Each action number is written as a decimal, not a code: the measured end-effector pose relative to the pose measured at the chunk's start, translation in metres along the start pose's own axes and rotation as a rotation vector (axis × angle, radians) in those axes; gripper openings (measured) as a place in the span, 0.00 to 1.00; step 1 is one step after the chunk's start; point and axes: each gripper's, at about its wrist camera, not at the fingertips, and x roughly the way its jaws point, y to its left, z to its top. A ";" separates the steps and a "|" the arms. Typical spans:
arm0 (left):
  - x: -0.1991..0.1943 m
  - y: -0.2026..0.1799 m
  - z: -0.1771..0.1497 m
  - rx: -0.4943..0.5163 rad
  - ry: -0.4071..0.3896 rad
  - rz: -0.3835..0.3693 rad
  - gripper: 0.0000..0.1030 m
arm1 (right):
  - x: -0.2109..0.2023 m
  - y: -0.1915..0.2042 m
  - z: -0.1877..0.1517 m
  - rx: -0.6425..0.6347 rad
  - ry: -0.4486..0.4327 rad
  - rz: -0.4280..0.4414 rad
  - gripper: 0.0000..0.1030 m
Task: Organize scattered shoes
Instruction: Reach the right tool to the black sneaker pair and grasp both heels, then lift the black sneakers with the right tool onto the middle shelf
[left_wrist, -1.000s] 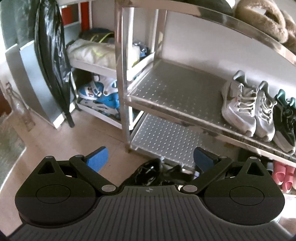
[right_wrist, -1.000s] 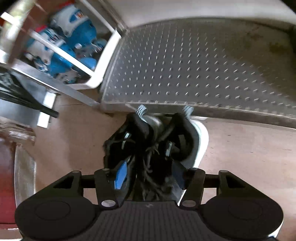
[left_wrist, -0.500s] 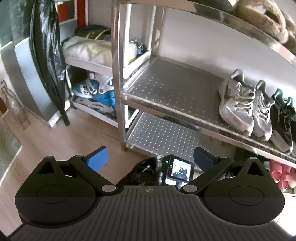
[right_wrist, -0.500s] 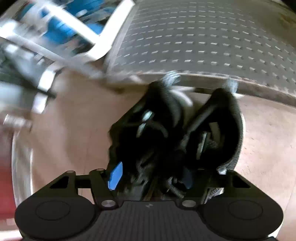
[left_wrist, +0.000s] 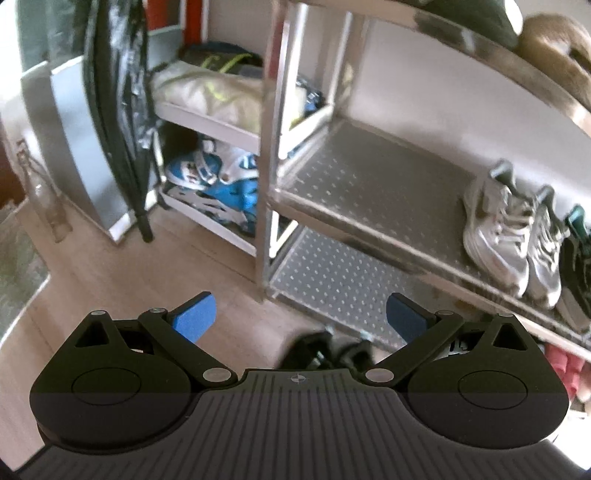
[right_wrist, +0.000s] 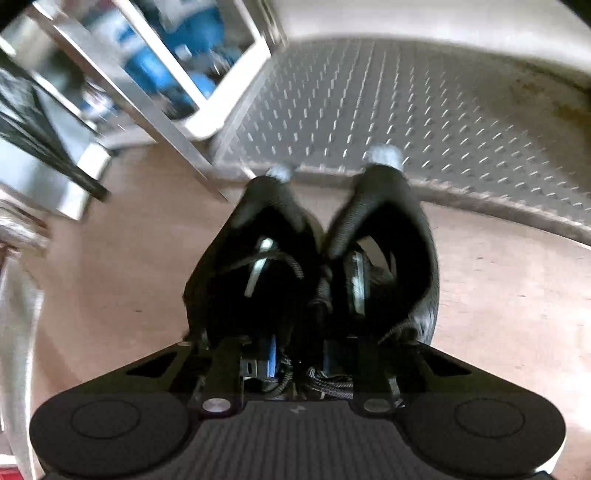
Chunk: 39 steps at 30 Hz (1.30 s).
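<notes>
- Closing the right gripper (right_wrist: 299, 360) on the pair of black shoes (right_wrist: 314, 266): jaws narrow and closing, pinching the two inner collars together, shoes hanging just ahead of the jaws over the wooden floor (right_wrist: 498, 295).
- Left gripper (left_wrist: 301, 314): jaws wide, nothing between them; the black pair shows just below and between its blue pads (left_wrist: 194, 317).
- Done, by my read: grey sneakers (left_wrist: 495, 236) and a dark shoe (left_wrist: 576, 273) already lined up on the middle shelf (left_wrist: 369, 184), ahead and right of the left jaws.
- Left: place the black pair; bottom shelf (right_wrist: 424, 110) directly ahead of the right jaws looks bare.
- Materials: shoes are soft knit/mesh with cord laces and pale heel tabs; shelves are perforated, dimpled sheet metal on shiny square posts; fuzzy tan slippers (left_wrist: 554, 44) on top shelf.
</notes>
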 end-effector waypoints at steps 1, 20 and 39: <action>-0.001 0.001 0.001 -0.009 -0.010 -0.003 0.98 | -0.020 0.000 -0.004 -0.014 -0.028 0.008 0.22; -0.036 0.028 0.029 -0.171 -0.351 0.011 0.98 | -0.188 0.052 0.160 -0.136 -0.533 0.029 0.24; 0.009 -0.033 0.022 0.065 -0.065 -0.168 0.95 | -0.206 -0.028 0.043 0.040 -0.400 0.187 0.07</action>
